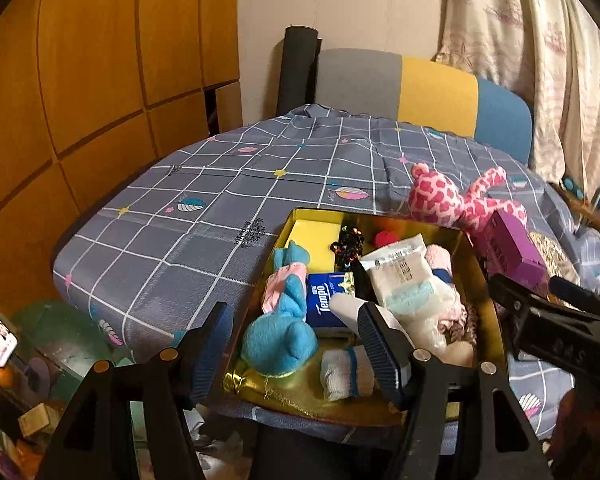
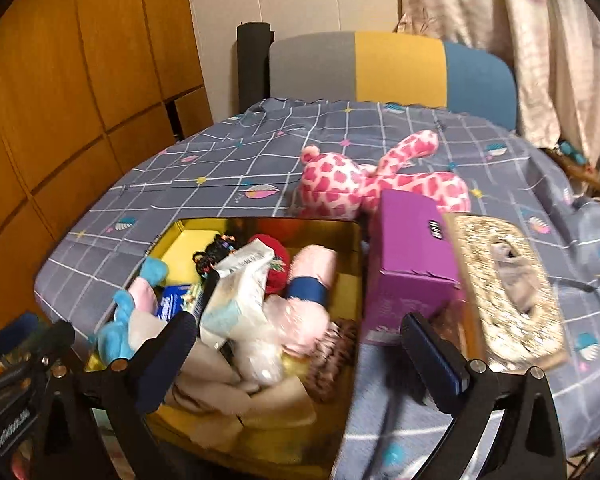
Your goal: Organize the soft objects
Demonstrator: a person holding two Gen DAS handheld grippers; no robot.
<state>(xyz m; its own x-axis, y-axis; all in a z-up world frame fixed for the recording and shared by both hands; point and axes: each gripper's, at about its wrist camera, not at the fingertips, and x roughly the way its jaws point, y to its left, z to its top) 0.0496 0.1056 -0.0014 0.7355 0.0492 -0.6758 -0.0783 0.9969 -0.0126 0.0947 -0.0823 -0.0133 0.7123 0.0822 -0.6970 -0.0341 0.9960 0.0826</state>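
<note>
On the desk (image 1: 160, 216), my gold tin (image 1: 482, 276) holds one blue plush (image 1: 280, 332), one tissue pack (image 1: 324, 300) and one rolled sock (image 1: 344, 374); both my left gripper (image 1: 294, 346) and right gripper (image 2: 300, 360) are spread, pinching nothing.

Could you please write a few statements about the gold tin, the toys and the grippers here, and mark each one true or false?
1. The pink spotted plush lies inside the gold tin. False: it lies on the tablecloth beyond the tin.
2. The blue plush is in the tin. True.
3. The right gripper is clamped on the purple box. False: its jaws stand wide apart with nothing gripped.
4. The purple box stands outside the tin, beside the glittery tissue box. True.
5. The left gripper is shut. False: its jaws stand open, empty.
</note>
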